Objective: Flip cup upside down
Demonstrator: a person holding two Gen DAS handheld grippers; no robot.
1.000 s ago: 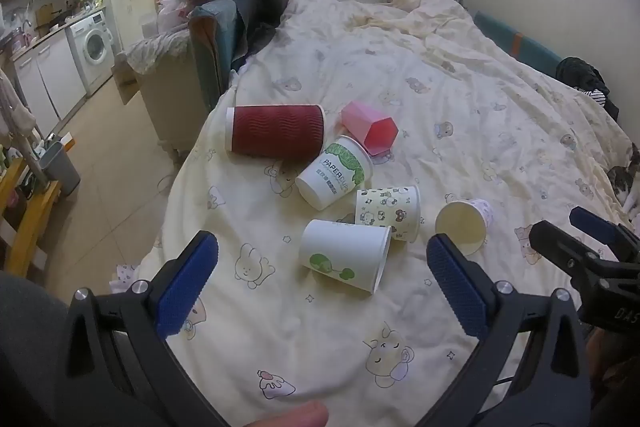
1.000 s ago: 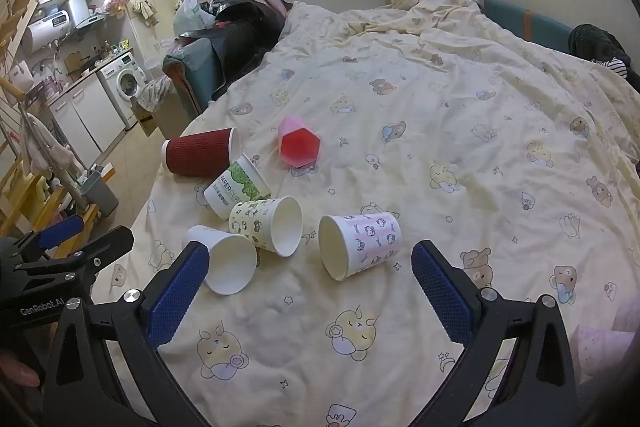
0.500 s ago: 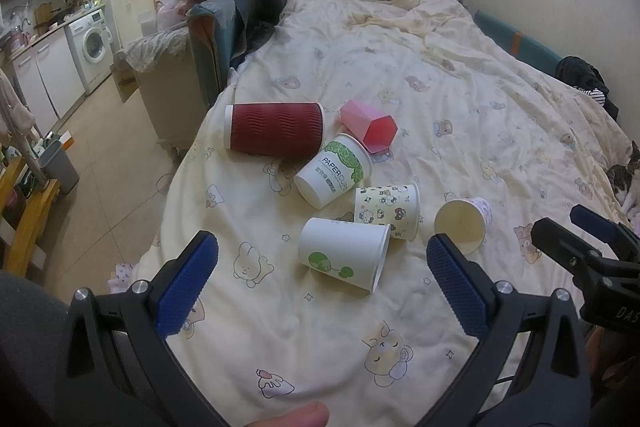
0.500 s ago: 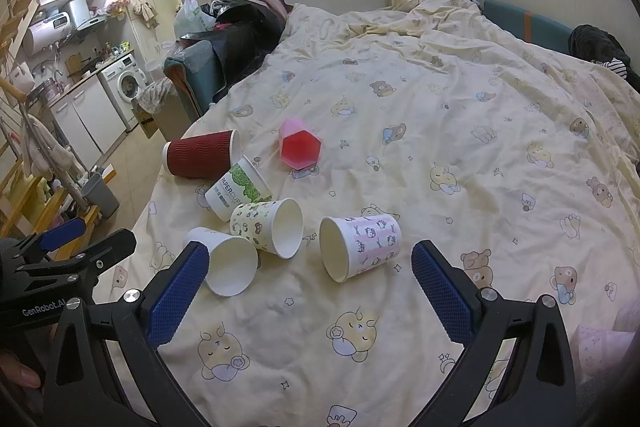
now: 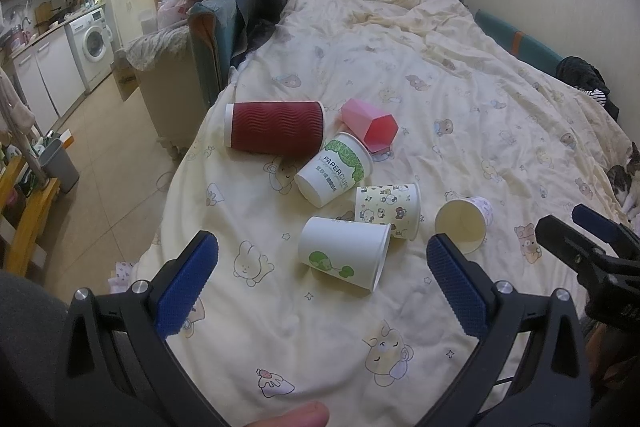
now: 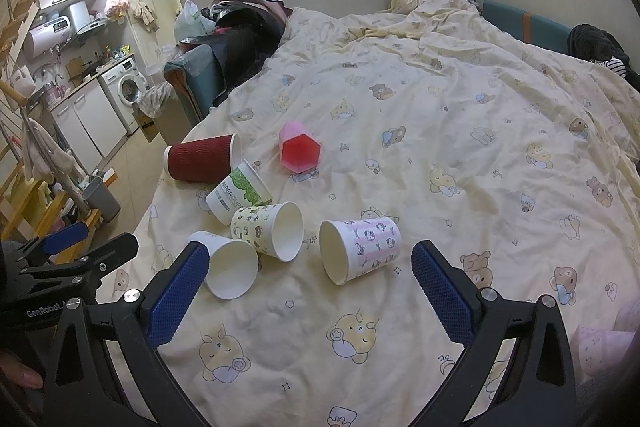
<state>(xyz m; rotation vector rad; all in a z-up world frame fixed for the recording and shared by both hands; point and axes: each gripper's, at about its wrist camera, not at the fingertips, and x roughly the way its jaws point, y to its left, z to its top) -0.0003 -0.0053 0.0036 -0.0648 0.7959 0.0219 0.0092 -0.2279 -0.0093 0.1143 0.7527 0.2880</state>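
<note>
Several cups lie on their sides on the bed's cream quilt (image 5: 460,115): a dark red ribbed cup (image 5: 274,127), a pink faceted cup (image 5: 372,125), a white "PAPERCUP" cup (image 5: 334,169), a yellow cartoon cup (image 5: 388,205), a white cup with green leaves (image 5: 344,253) and a pink-striped cartoon cup (image 6: 360,251). My left gripper (image 5: 320,291) is open and empty, just short of the white green-leaf cup. My right gripper (image 6: 308,291) is open and empty, just short of the pink-striped cup, which also shows in the left wrist view (image 5: 462,223).
The bed's left edge drops to a tiled floor (image 5: 108,155) with a grey bin (image 5: 60,165) and yellow wooden rack (image 5: 24,223). An armchair piled with clothes (image 5: 216,39) stands at the bed's far left. A cat (image 5: 624,179) lies at the right.
Both grippers have crept slightly forward toward the cups. The cups have not moved and both grippers stay open.
</note>
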